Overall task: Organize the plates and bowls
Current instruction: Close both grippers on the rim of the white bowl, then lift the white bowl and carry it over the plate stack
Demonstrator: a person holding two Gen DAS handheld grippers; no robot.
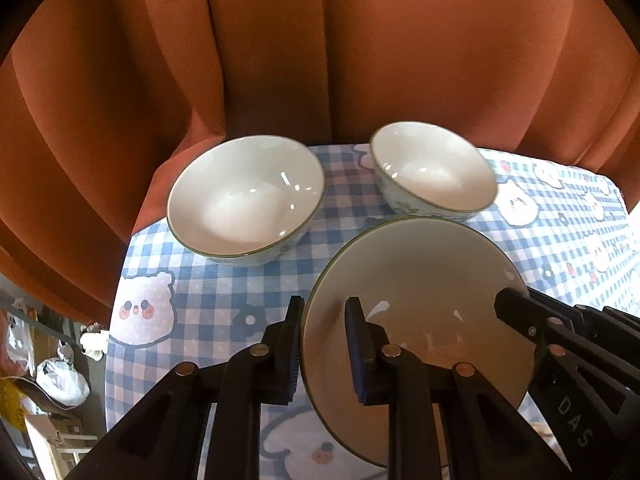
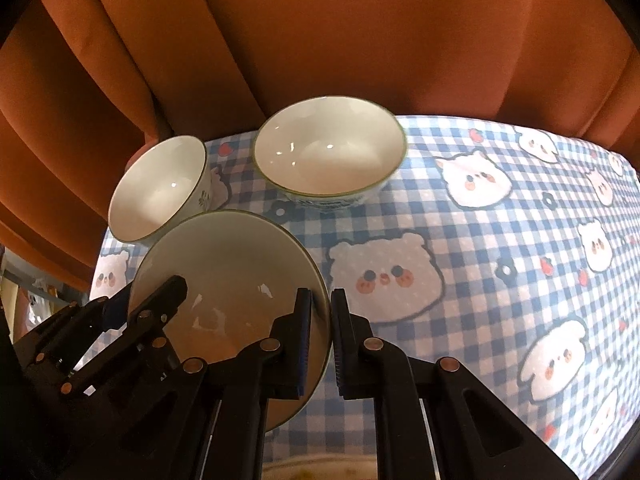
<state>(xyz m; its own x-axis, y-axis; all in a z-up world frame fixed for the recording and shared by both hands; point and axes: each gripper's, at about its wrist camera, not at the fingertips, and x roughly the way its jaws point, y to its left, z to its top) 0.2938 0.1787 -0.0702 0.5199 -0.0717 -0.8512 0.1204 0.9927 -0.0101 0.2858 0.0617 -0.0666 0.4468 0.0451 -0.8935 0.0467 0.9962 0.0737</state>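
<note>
A white plate (image 1: 420, 280) (image 2: 228, 256) with a thin green rim is held over the checked tablecloth from both sides. My left gripper (image 1: 325, 320) is shut on the plate's left rim, one finger under it and one on its face. My right gripper (image 2: 322, 308) is shut on the opposite rim. Each gripper shows in the other's view, the right gripper (image 1: 508, 304) and the left gripper (image 2: 176, 284). Behind the plate stand two empty white bowls: a left bowl (image 1: 244, 196) (image 2: 160, 188) and a right bowl (image 1: 432, 172) (image 2: 332, 148).
The blue-and-white checked tablecloth (image 2: 480, 240) with cartoon animal faces spreads out to the right. An orange curtain (image 1: 320, 40) hangs close behind the bowls. The table's left edge (image 1: 116, 280) drops to a floor with bags and clutter (image 1: 60, 376).
</note>
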